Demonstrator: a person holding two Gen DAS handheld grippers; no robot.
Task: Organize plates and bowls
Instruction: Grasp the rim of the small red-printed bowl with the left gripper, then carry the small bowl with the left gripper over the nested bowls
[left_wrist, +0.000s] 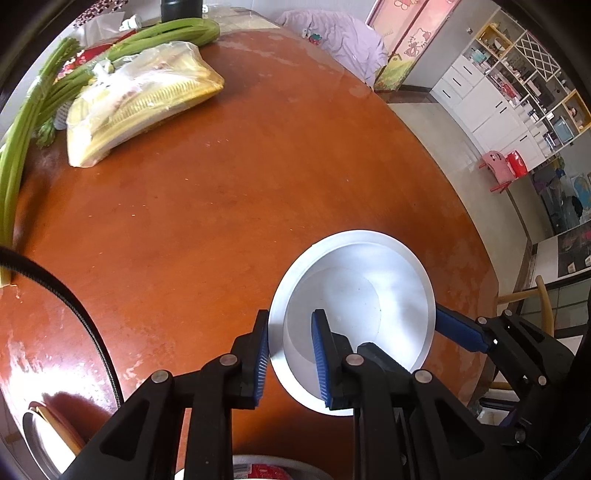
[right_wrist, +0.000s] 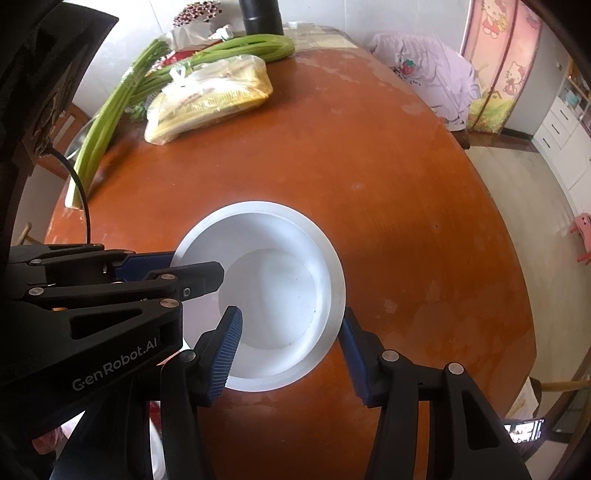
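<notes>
A white bowl (left_wrist: 354, 306) stands on the round brown table (left_wrist: 207, 206), nested in a second white bowl whose rim shows around it. My left gripper (left_wrist: 290, 356) straddles the bowls' near-left rim, one blue pad outside and one inside, with a small gap to the wall. My right gripper (right_wrist: 290, 350) is open and straddles the near-right rim of the bowls (right_wrist: 273, 288), one pad inside and one outside. In the right wrist view the left gripper (right_wrist: 177, 273) reaches in from the left. In the left wrist view a right finger (left_wrist: 458, 330) shows beside the bowls.
A plastic bag of yellow food (left_wrist: 144, 99) and long green stalks (left_wrist: 44, 103) lie at the table's far left. A metal dish (left_wrist: 40, 439) sits at the near-left edge, and a red-printed item (left_wrist: 266, 470) lies below my left gripper. The table edge curves along the right.
</notes>
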